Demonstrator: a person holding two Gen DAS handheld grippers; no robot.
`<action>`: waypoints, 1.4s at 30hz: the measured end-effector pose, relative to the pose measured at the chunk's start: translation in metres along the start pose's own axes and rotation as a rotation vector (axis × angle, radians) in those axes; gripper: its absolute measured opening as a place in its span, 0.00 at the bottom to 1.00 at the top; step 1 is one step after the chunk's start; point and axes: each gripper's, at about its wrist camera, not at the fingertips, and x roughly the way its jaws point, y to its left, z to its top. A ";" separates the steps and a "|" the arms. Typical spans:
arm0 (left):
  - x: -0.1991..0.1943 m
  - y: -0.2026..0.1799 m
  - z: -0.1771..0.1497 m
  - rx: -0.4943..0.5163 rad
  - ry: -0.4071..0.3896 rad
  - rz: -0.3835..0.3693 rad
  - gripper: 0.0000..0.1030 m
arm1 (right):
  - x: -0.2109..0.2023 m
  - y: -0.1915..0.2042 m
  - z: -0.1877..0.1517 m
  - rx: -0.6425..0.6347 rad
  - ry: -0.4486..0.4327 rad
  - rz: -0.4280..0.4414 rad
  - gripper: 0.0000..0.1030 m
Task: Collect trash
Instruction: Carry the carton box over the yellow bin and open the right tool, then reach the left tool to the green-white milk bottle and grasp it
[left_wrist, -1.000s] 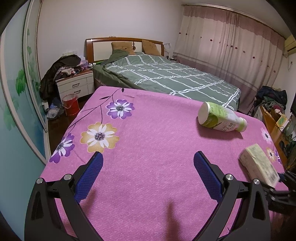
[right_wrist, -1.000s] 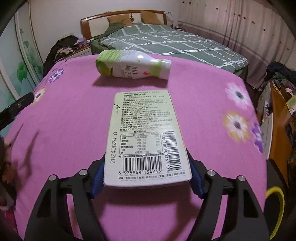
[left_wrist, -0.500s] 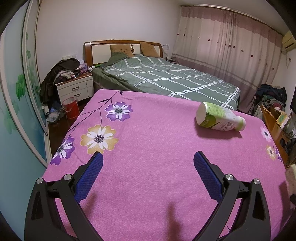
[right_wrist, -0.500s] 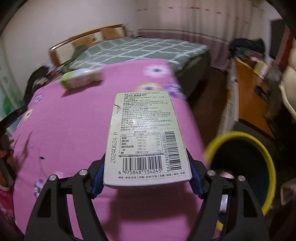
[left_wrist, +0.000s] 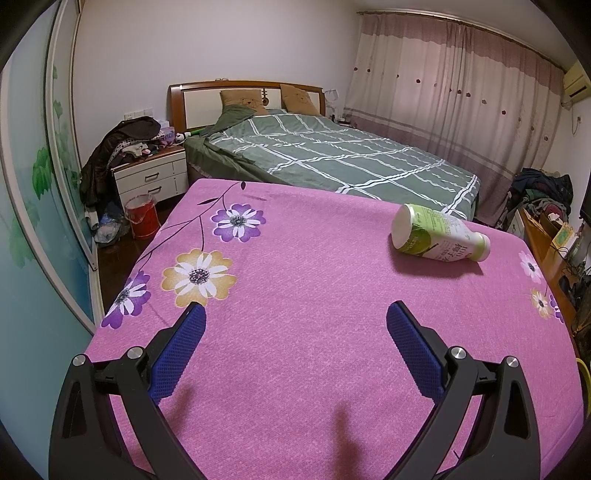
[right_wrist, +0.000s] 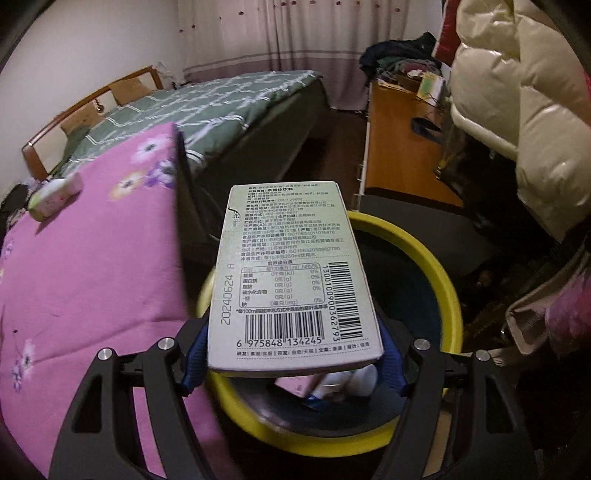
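The right gripper pinches a flat carton between its blue fingers, one pad on each long side near the barcode end. The carton's long axis runs straight ahead along the fingers, printed panel up, far end pointing out and slightly down towards the floor beyond. It hangs above the mouth of a yellow-rimmed bin that stands on the floor just beside the edge of the pink worktop. The near end of the carton sits over the bin's near rim, the far end reaches about its far rim. Some trash lies inside the bin under the fingers: a pink pack and something white, not clear enough to name.

To the right of the bin hangs a cream padded coat; behind it is a wooden desk and dark floor up to the green bed.

The left gripper hovers low over the worktop with its fingers spread wide and nothing between them. A green-and-white bottle lies on its side near the far right corner, base towards the left, cap towards the right edge, well apart from the left gripper. The cloth between the gripper and the bottle is bare. A red bucket stands on the floor off the left edge.
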 end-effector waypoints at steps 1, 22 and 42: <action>0.000 0.000 0.000 0.000 0.000 0.000 0.94 | 0.001 -0.003 -0.001 0.003 0.002 0.000 0.68; 0.010 -0.030 -0.005 0.057 0.103 -0.074 0.94 | 0.023 0.224 0.091 -0.231 -0.147 0.196 0.77; 0.121 -0.132 0.054 0.213 0.216 -0.229 0.94 | 0.051 0.180 0.096 -0.064 -0.099 0.195 0.77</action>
